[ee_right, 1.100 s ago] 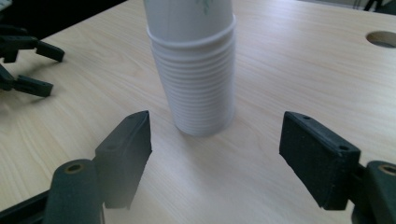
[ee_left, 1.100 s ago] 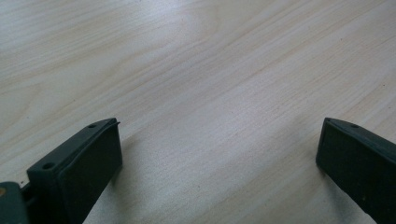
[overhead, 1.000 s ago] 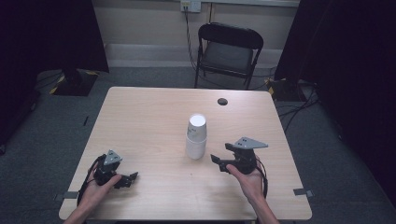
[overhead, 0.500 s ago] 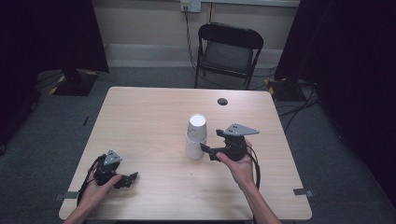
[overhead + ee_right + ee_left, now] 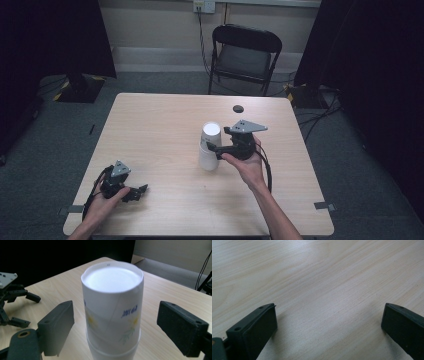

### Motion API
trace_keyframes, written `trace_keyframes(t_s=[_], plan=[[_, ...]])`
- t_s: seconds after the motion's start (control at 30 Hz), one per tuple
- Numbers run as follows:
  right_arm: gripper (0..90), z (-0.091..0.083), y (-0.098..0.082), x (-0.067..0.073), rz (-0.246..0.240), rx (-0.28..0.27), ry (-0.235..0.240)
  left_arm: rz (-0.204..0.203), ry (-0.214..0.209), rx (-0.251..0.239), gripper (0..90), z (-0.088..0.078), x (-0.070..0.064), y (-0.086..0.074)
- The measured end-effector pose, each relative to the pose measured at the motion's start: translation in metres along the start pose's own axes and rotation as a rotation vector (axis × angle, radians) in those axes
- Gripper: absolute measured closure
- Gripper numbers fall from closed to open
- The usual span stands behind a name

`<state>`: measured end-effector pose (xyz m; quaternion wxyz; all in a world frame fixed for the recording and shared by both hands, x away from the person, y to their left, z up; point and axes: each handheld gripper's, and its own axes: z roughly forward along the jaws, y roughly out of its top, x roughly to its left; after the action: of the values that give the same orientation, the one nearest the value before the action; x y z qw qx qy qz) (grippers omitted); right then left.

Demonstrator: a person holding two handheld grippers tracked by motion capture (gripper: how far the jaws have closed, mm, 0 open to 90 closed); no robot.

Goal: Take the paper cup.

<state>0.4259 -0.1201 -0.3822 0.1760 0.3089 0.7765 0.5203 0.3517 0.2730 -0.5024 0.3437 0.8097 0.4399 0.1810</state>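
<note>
A stack of white paper cups stands upside down near the middle of the table, the top one slipped over at least one more beneath it. The upturned base faces up, so nothing is in them that I can see. The top cup carries a faint yellow flower print and blue lettering, too blurred to read.

The right gripper sits level at the stack's right side. In the right gripper view its jaws have just been opening and now stand wide, one on each side of the cups with a gap between pad and paper, so I'd say they are not touching.

The left gripper rests low near the table's front left corner, well apart from the cups, jaws wide over bare wood.

A small dark disc lies toward the far edge.
</note>
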Motion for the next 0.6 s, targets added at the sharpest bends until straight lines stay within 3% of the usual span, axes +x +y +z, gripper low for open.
trace_keyframes(t_s=[0.27, 0.6], plan=[[14.1, 0.018, -0.006, 0.002, 0.015, -0.009, 0.024, 0.0, 0.0, 0.0, 0.0, 0.0, 0.0, 0.0], [15.4, 0.033, -0.006, 0.002, 0.016, -0.026, 0.018, 0.0, 0.0, 0.0, 0.0, 0.0, 0.0, 0.0]])
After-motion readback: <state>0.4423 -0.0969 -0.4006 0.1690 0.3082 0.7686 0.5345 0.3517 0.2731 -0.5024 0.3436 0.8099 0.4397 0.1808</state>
